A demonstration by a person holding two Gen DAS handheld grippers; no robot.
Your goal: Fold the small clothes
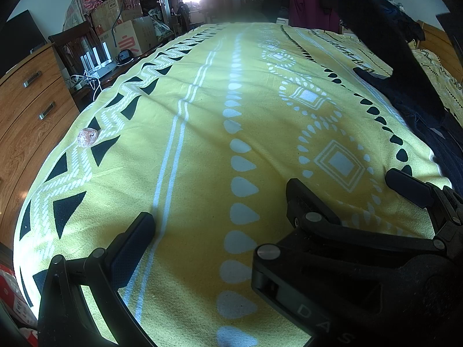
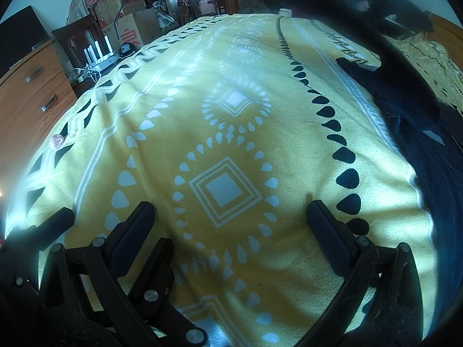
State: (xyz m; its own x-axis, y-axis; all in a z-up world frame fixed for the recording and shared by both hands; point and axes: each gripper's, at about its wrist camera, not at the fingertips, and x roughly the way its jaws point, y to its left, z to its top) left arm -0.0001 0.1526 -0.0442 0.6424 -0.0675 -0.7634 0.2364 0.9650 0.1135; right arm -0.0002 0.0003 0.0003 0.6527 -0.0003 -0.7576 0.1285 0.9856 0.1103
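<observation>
Dark clothing, a soft heap of black and navy fabric, lies along the right edge of the bed, with one limp black piece hanging down from above at the far right, seemingly lifted from outside the frame. It appears to be the laundry waiting to be folded, kept to one side so the middle of the bed stays free as a folding surface.

Neither tool touches it. The left gripper hovers low over the bedspread with its black plastic fingers spread wide and nothing between them. The right gripper sits just beside it, likewise released and empty, its padded fingers parted over a white diamond motif. Both look poised to begin rather than mid-fold.

Beneath everything stretches a yellow woven bedspread, matte and slightly fuzzy, printed with white teardrops, diamonds and black triangles, with shallow creases. A small round pinkish stone-like ball rests near its left edge. Further left stands a glossy wooden chest of drawers, and cardboard boxes pile up at the far left.
</observation>
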